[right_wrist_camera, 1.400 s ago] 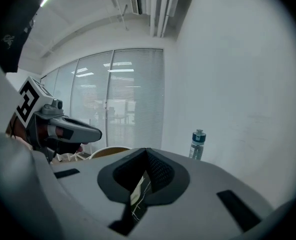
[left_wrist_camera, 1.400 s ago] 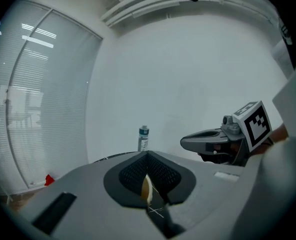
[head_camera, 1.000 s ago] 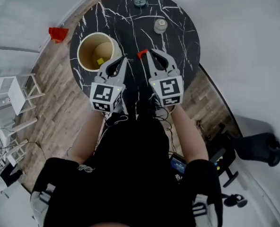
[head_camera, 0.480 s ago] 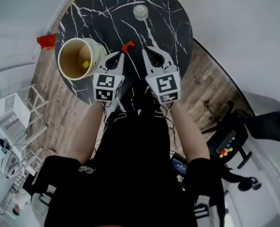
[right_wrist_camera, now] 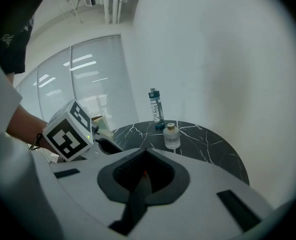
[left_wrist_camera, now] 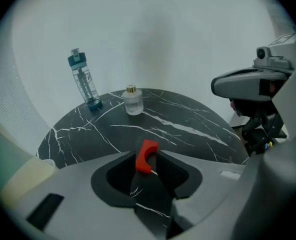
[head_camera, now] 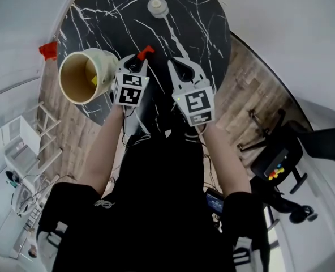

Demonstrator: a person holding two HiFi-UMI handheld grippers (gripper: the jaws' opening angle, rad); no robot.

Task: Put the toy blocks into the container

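A red arch-shaped toy block [head_camera: 145,52] stands on the black marble table [head_camera: 201,33]. My left gripper [head_camera: 138,60] reaches up to it, just right of the cream round container [head_camera: 71,86], which holds a yellow block [head_camera: 94,80]. In the left gripper view the red block [left_wrist_camera: 146,154] sits between the tips of the left gripper [left_wrist_camera: 149,166]. Its jaws are opening and the pads do not press on the block. My right gripper [head_camera: 172,64] hovers beside it, shut and empty. In its own view the right gripper [right_wrist_camera: 144,171] shows its jaws together.
A water bottle [left_wrist_camera: 83,81] and a small glass jar with a gold cap [left_wrist_camera: 133,101] stand at the table's far side. A red thing [head_camera: 48,51] lies on the floor to the left, near white stools [head_camera: 20,146]. An office chair [head_camera: 280,163] stands at the right.
My left gripper has moved forward to the red block and its jaws have parted round it. The right gripper stays shut beside it. The head view has shifted, so the container sits further left.
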